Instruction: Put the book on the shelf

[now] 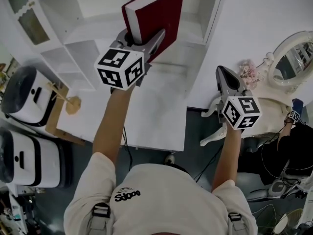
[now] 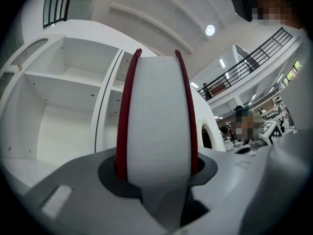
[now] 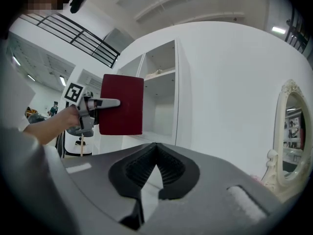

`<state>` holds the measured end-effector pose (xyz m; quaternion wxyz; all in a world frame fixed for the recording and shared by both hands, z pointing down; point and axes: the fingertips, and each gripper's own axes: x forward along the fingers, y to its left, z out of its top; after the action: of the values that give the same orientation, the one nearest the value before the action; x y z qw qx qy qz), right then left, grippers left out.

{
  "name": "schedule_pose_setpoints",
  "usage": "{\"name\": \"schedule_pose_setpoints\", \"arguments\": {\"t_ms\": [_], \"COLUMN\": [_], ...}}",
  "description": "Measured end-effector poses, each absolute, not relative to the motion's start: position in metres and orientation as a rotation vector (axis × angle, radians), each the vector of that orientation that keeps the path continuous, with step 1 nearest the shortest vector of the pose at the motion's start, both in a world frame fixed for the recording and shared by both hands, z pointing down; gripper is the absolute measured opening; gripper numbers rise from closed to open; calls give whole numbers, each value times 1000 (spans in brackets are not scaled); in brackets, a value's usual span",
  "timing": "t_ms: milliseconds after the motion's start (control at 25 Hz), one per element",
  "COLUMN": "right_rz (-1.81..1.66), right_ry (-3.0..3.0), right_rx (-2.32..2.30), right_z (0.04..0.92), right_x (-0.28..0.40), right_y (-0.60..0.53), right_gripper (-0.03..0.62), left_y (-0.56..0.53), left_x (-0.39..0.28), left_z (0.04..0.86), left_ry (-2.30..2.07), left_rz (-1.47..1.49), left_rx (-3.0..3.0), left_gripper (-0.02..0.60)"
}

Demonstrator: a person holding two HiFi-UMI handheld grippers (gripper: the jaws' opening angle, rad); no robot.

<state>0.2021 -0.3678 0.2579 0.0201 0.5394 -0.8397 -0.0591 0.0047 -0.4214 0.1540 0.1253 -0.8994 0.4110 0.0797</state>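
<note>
1. The person's shirt [image 1: 161,199] fills the bottom middle of the head view, and both forearms are stretched up the frame from it.
2. The right gripper [image 1: 224,75] is held right of centre, well apart from the work. In the right gripper view its jaws are seen closed together with nothing between them. It is judged to be parked there so that the other gripper has a free path.
3. The left gripper [image 1: 143,37] is raised at the upper middle and is clamped on the book [image 1: 159,11]. Its pads are pressed against the two red covers, with the white page block between them. The grip is taken at the near edge, which is judged to leave the far end free to enter a compartment.
4. The book is carried upright, with its long axis roughly vertical, as is seen best in the right gripper view. In the head view one broad cover is turned toward the right of the frame. The page edge is turned toward the gripper, and the spine appears to be pointed away, toward the top of the frame.
5. The white shelf [image 1: 93,18] is spread across the top of the head view, behind the book. The book is held in the air in front of it and is not yet set in any compartment.
</note>
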Motion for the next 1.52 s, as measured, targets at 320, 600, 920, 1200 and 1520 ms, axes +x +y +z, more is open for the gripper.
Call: {"name": "schedule_pose_setpoints", "arguments": {"t_ms": [320,600,920,1200,1520], "right_rz": [-120,-98,-55,-34,42], "right_ry": [-2607,-2626,-2617,-2599,-2606], "right_rx": [1604,1565,1549,1578,1610], "right_z": [281,290,305,311,323], "right_x": [234,246,256,274,279], "right_y": [-409,-430,-440,-444,-444], "right_gripper": [2,2,2,2,2], "left_y": [-507,-561,-607,-626,-580], "left_x": [72,97,139,158,143], "left_z": [136,135,138,143,155], "left_ry": [1295,1459,1480,1441,1321], "left_rz": [115,128,73,70,248], "left_rx": [-2579,-2561,-2633,-2677,-2748], "left_gripper": [230,235,293,314,339]}}
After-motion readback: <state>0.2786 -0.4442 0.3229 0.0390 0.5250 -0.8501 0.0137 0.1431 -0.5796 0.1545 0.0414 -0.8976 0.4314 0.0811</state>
